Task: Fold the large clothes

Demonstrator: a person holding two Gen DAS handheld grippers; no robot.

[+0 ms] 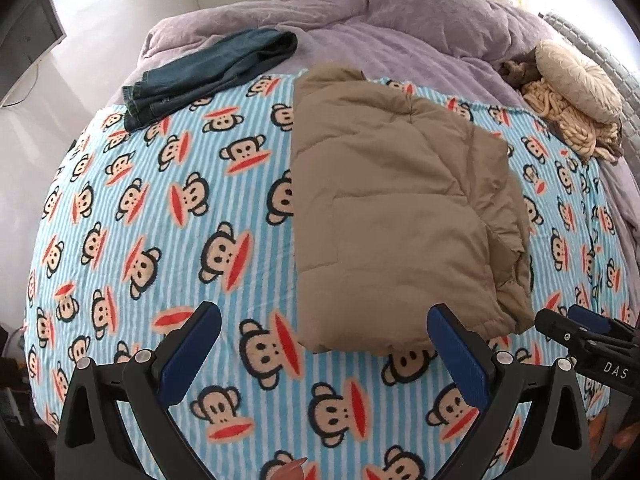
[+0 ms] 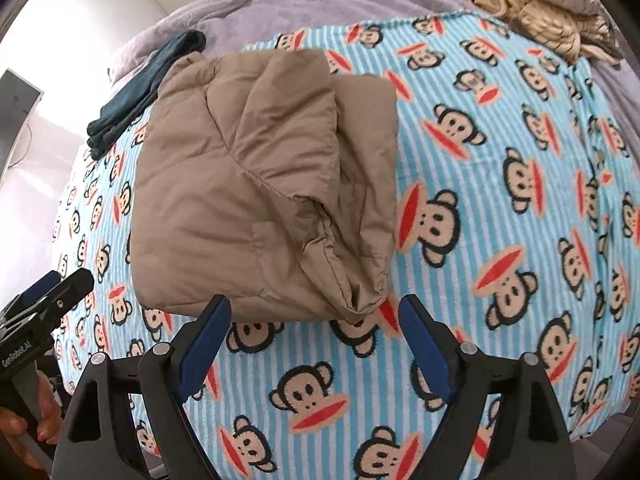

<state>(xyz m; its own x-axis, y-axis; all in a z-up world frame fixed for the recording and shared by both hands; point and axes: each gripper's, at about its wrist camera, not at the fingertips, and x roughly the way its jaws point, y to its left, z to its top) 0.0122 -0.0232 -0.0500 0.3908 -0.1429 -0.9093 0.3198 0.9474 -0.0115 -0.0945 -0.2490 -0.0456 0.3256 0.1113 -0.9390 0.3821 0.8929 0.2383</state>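
Observation:
A tan padded jacket [image 1: 392,208] lies folded into a rough rectangle on the blue striped monkey-print blanket [image 1: 160,216]; it also shows in the right wrist view [image 2: 248,184], with a sleeve folded over its right side. My left gripper [image 1: 324,316] is open and empty, just short of the jacket's near edge. My right gripper [image 2: 314,308] is open and empty, at the jacket's near right corner. The right gripper also shows at the right edge of the left wrist view [image 1: 580,324], and the left gripper at the left edge of the right wrist view [image 2: 52,284].
Folded dark jeans [image 1: 208,72] lie at the far left of the blanket, also in the right wrist view [image 2: 140,96]. A purple duvet [image 1: 360,20] is bunched behind. A round cushion [image 1: 576,80] and a knitted throw [image 1: 568,120] sit at the far right. The bed's left edge drops to the floor.

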